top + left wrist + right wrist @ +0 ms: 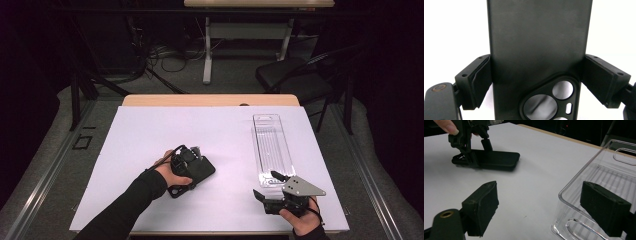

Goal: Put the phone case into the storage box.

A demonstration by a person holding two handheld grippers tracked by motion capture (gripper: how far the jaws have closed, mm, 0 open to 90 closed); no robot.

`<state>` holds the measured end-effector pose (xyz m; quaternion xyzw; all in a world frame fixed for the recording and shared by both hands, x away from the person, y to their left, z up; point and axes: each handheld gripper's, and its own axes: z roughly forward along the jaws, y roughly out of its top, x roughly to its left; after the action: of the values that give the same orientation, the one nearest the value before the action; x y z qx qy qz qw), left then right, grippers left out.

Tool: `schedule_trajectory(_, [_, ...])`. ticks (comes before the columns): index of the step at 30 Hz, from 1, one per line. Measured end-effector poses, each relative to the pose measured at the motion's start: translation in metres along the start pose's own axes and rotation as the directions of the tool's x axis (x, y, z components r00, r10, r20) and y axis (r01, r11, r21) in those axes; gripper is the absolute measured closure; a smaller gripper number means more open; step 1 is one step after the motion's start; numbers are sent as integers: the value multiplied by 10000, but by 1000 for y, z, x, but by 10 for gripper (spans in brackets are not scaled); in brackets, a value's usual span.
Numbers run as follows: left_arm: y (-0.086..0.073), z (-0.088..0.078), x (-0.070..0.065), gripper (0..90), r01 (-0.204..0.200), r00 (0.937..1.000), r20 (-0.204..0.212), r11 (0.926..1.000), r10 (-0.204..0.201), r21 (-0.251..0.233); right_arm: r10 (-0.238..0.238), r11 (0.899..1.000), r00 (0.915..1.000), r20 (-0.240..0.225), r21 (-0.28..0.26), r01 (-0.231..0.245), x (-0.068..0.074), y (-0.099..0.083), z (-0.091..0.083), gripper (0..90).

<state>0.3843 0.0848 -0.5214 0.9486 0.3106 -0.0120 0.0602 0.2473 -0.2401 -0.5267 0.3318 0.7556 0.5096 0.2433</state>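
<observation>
The black phone case (196, 171) lies flat on the bench, left of centre in the high view. The left tongs (184, 159) pinch it across its width at the camera-cutout end, so its long axis runs straight away from them. The right tongs (265, 186), spread and holding nothing, sit lower right at the clear tray's (261, 131) near end, one jaw reaching over its rim; the tray would be the likely destination.

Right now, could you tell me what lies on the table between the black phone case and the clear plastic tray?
Nothing: in the high view, only bare white table surface separates the black phone case from the clear plastic tray. The right gripper view shows the same bare stretch.
</observation>
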Motion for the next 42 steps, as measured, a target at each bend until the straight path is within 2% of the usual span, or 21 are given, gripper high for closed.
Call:
schedule_trajectory(4, [-1, -6, -1, 138, 14, 10000, 58, 9998, -13, -213, 2, 10000, 10000, -1, -8, -2, 0, 0, 0, 143])
schedule_trajectory(11, [-2, -14, -3, 141, -86, 9999, 61, 9995, 88, -311, -4, 10000, 10000, 4, -8, 4, 0, 0, 0, 144])
schedule_trajectory(17, [-2, -21, -8, 142, -321, 9992, 211, 9983, 331, -488, -26, 10000, 10000, 33, -41, 26, 0, 0, 0, 144])
schedule_trajectory(20, [-2, -21, -11, 143, -294, 9993, 227, 9980, 307, -564, -12, 10000, 10000, 39, -46, 12, 0, 0, 0, 144])
schedule_trajectory(38, [0, -34, -28, 144, -1085, 9936, 273, 9930, 1098, -471, -187, 9998, 9997, 130, -108, 189, 2, 2, 0, 144])
schedule_trajectory(42, [1, -37, -31, 144, -1116, 9931, 300, 9925, 1131, -493, -177, 9998, 9998, 102, -49, 178, 2, 4, 1, 143])
